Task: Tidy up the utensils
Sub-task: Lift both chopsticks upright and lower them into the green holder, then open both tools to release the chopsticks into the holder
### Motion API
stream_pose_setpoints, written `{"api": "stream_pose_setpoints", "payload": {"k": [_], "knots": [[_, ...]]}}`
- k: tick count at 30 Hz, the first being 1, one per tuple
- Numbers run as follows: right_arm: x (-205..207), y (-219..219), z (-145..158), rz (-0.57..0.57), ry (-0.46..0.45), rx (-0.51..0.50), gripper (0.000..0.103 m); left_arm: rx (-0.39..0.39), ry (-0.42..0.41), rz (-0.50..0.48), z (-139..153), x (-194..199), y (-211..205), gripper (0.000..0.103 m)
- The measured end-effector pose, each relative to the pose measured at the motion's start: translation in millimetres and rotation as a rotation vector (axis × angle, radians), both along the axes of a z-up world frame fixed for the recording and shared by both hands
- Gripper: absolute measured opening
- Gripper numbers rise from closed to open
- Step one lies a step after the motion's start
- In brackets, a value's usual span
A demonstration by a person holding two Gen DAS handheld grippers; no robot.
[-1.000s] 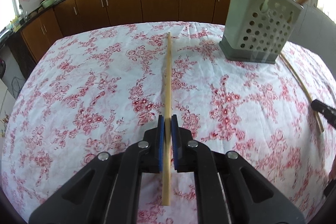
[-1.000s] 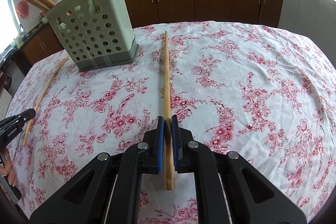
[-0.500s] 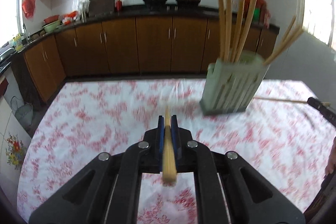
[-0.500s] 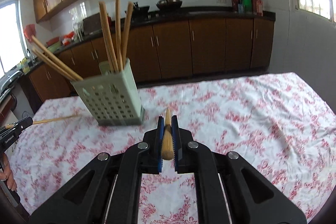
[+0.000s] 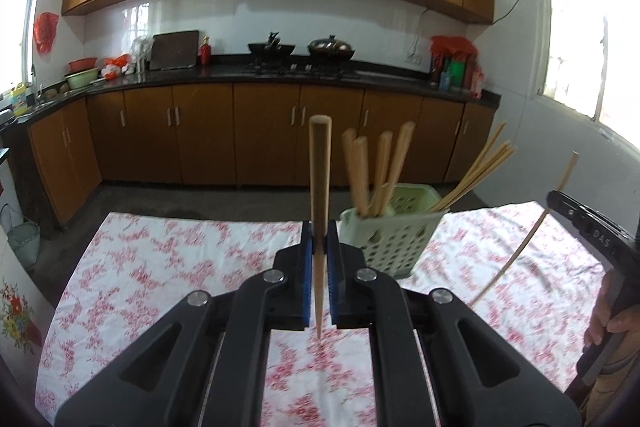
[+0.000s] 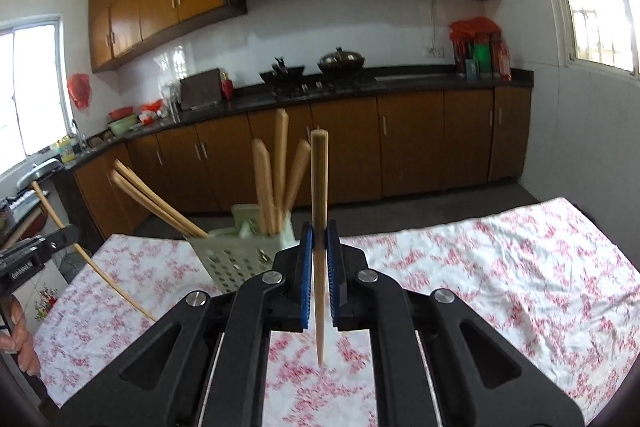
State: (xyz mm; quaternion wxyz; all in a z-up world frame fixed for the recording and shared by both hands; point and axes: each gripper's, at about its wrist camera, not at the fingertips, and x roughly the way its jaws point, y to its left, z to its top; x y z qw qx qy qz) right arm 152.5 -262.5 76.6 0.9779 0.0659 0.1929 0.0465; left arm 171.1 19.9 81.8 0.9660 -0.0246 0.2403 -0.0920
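Bamboo chopstick (image 5: 319, 187) pinched in left gripper (image 5: 319, 251), thick end raised | second chopstick (image 6: 319, 195) clamped likewise in right gripper (image 6: 319, 251) | both held over floral tablecloth (image 6: 500, 267), likely for dropping tip-first into green perforated holder (image 5: 394, 243) | holder's far compartments blurred.

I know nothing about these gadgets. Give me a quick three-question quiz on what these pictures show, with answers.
1. True or false: the left gripper is empty.
2. What does the right gripper hold? A) spoon B) chopstick C) fork
3. Where do the other chopsticks stand?

Key:
1. False; its fingers clamp a chopstick.
2. B, a chopstick.
3. In the green perforated holder on the floral tablecloth.
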Motion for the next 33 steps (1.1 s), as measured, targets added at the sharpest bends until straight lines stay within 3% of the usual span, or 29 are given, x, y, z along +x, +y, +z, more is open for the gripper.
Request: {"api": "stream_pose_setpoints", "payload": {"k": [6, 11, 15, 23, 33], "knots": [[-7, 11, 37, 0.058, -0.112, 0.057, 0.008, -0.072, -0.079, -0.060, 35, -2, -16, 0.008], [-5, 20, 69, 0.078, -0.241, 0.083, 0.008, -0.117, -0.207, -0.070, 74, 4, -35, 0.008], [4, 27, 78, 0.064, -0.319, 0.097, 0.008, -0.124, -0.301, -0.040, 94, 18, -49, 0.008], [42, 38, 62, 0.047, -0.381, 0.049, 0.008, -0.098, -0.331, -0.007, 73, 53, -63, 0.008], [61, 38, 27, 0.046, -0.277, 0.056, 0.008, -0.089, -0.292, -0.011, 39, 86, -67, 0.008]]}}
